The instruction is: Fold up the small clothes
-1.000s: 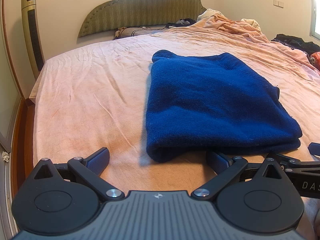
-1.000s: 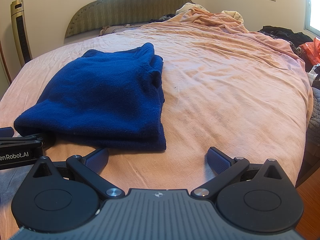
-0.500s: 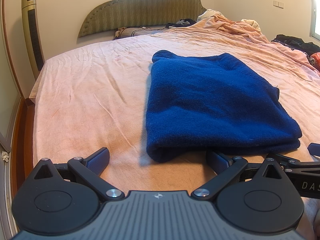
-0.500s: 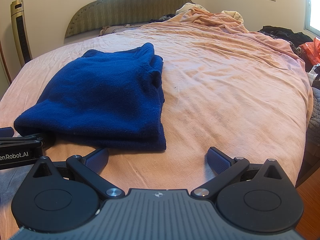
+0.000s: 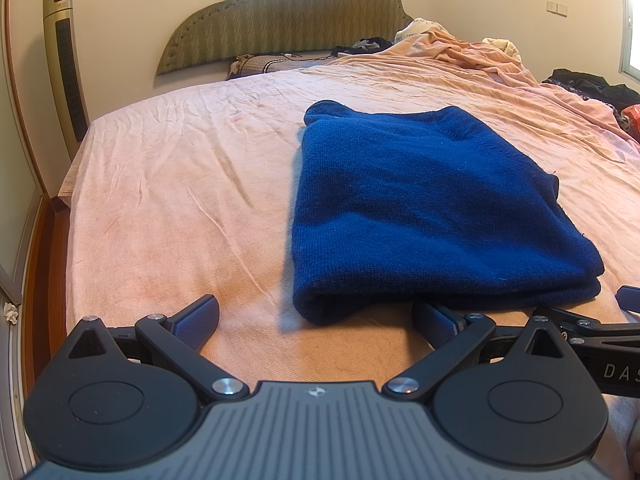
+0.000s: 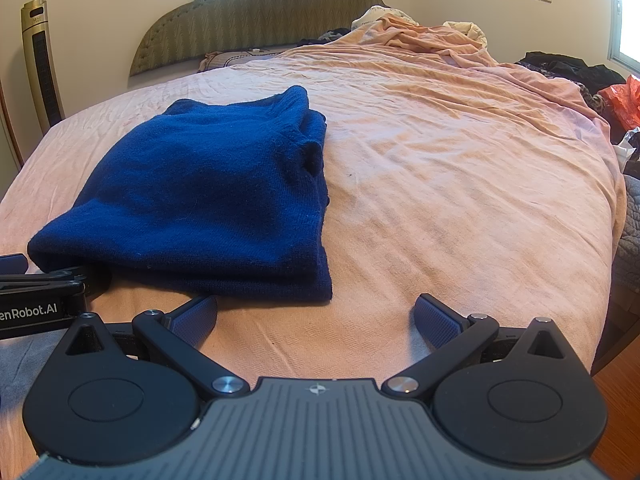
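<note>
A folded dark blue knitted sweater (image 5: 432, 208) is seen lying flat on a bed covered by a wrinkled pink sheet (image 5: 180, 184), near the foot edge. The left hand-held gripper (image 5: 316, 322) is held low just in front of the sweater's near fold, its jaws spread wide and empty, the right finger tucked close under the fold. The right hand-held gripper (image 6: 316, 320) is likewise held wide apart and empty, just beyond the sweater's near right corner. A padded green headboard (image 6: 256, 16) is visible against the far wall, with a tower fan (image 5: 66, 68) at the bedside.
</note>
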Motion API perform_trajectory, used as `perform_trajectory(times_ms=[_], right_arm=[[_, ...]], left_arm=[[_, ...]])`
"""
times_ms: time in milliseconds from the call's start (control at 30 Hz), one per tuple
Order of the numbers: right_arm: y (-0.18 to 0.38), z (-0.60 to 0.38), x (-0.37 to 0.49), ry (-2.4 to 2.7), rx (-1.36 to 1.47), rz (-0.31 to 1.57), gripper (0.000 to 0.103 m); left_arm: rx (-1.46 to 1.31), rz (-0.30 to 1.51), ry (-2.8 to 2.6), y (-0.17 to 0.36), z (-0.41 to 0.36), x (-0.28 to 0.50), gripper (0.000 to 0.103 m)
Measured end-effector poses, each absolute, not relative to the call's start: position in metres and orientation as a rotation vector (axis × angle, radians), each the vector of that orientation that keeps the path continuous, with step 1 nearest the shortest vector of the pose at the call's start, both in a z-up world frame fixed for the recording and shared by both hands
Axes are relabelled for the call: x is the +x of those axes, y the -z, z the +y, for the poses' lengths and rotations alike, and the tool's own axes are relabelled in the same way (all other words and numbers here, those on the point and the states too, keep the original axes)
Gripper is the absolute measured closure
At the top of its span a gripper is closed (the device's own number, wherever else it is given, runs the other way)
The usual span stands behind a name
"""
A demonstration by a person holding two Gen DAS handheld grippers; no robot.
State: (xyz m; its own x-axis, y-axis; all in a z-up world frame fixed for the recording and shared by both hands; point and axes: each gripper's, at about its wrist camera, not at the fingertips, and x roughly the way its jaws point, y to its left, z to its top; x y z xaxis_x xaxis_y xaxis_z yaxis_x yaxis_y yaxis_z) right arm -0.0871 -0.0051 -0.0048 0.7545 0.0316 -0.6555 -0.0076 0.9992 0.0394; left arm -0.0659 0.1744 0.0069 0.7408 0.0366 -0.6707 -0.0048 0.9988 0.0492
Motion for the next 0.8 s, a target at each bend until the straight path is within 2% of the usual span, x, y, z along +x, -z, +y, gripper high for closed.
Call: perform_trajectory(times_ms=[800], right_arm=[[0.0036,-0.0039,-0.0894,-0.019,0.021,0.718,0.001]], left_arm=[[0.041,0.737,-0.017,-0.0086,0.1738,-0.0675,0.000]])
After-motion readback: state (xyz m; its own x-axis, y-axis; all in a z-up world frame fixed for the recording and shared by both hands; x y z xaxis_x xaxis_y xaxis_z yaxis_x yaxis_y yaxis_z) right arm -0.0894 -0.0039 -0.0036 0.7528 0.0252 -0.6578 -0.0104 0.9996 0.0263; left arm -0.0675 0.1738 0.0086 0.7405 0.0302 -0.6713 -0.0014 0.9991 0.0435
